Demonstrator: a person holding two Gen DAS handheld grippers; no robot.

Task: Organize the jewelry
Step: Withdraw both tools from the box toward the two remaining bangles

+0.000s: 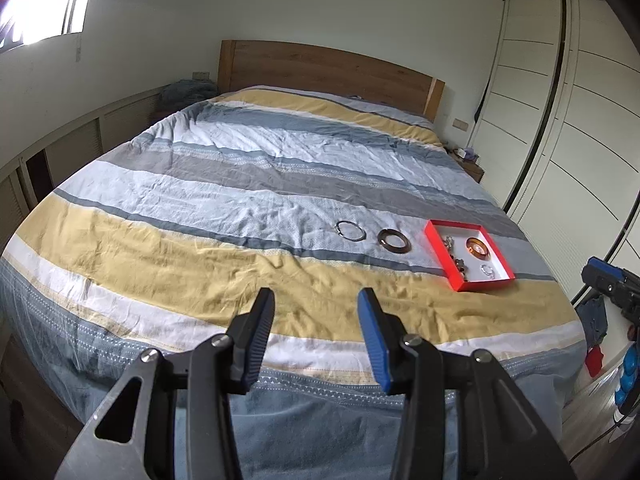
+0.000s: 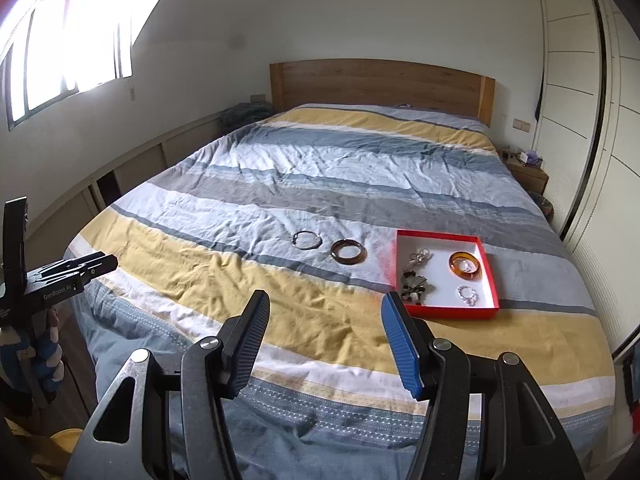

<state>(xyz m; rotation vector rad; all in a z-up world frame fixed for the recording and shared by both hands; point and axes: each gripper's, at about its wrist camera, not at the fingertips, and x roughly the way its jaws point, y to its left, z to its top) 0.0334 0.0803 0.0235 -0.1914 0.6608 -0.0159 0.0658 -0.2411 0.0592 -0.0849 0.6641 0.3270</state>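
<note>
Bangles are the job here, and two of them lie loose on the striped bed, a little to the left of the red box: a thin silver bangle on the far left and a thick brown bangle just beside it, not touching. Both look hard and stiff, light to lift, and smooth, so they could slip. The brown one may be glass or resin and could crack if dropped, so I would be gentle. A good place to take hold is across one side of the ring, one finger inside the hole and one outside. The soft bedcover will sink a bit under a push. The left hand-held gripper is released, with nothing between its fingers, and so is the right hand-held gripper; both hang over the near end of the bed, well apart from the bangles. The right view shows the inside of the box best: an orange bangle, a small silver ring piece and a dark tangle of beads. The left view shows the other gripper at its right edge.
</note>
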